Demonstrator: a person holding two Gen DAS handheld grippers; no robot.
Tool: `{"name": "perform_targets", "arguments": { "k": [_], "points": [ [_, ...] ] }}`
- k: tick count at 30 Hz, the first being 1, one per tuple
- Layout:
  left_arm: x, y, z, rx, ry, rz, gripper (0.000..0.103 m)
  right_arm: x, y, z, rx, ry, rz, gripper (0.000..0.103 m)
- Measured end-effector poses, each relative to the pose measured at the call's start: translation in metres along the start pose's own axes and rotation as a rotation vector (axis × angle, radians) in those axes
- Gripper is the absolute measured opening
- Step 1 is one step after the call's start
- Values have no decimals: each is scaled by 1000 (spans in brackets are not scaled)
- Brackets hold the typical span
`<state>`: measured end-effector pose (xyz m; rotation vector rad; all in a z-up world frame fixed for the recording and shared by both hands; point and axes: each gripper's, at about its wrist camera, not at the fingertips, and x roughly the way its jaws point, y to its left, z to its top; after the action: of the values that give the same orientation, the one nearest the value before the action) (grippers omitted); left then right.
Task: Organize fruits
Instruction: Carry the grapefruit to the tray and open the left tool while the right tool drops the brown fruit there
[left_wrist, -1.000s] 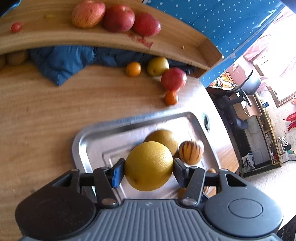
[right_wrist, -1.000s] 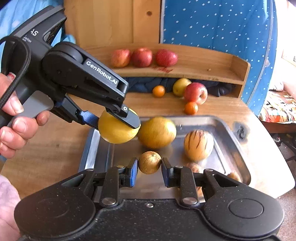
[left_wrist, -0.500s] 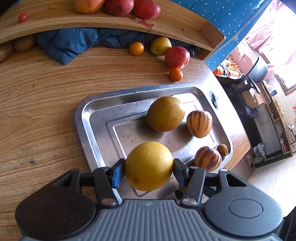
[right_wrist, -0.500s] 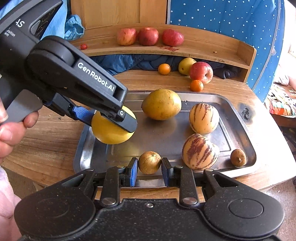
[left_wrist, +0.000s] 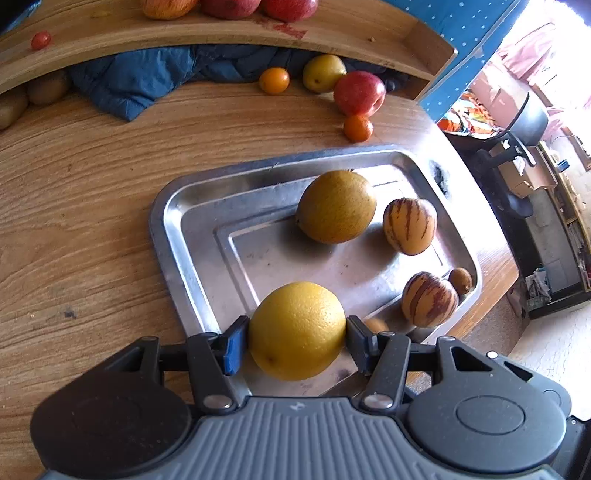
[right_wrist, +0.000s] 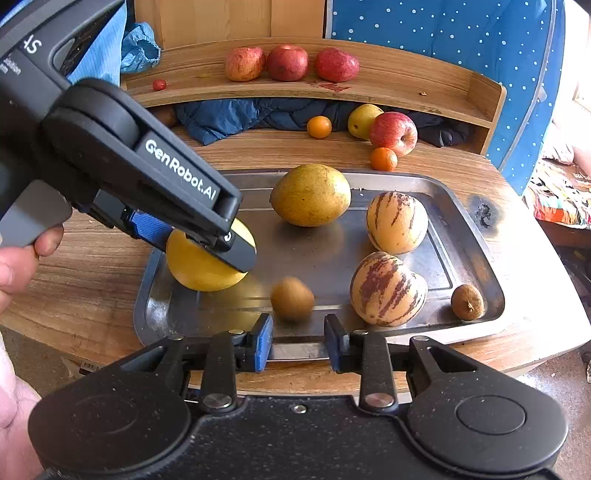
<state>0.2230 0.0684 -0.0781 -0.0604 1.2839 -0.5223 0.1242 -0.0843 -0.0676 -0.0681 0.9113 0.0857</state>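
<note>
Left wrist view looks steeply down, close over the tray's (left_wrist: 166, 236) near-left corner; right wrist view faces level across the same tray (right_wrist: 476, 236) toward the shelf (right_wrist: 406, 83).

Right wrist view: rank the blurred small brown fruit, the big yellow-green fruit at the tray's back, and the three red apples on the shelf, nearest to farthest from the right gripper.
From the right gripper:
1. Small brown fruit, just ahead of the open fingers, at the tray's front.
2. Big yellow-green fruit, at the tray's back.
3. Three red apples, on the shelf behind the table.
</note>
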Motion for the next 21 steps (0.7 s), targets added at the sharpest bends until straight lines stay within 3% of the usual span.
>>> {"name": "perform_targets", "arguments": {
  "k": [8,14,21],
  "points": [
    [-4,0,-9,-10,1,17,62,-9,5,-7,-3,-14,18,61],
    [-17,0,-21,-12,-26,39,78,-23,7,-19,21,-32,29,87],
    [-40,10,-42,4,-34,98,95,-42,9,-40,103,-51,39,100]
  ]
}}
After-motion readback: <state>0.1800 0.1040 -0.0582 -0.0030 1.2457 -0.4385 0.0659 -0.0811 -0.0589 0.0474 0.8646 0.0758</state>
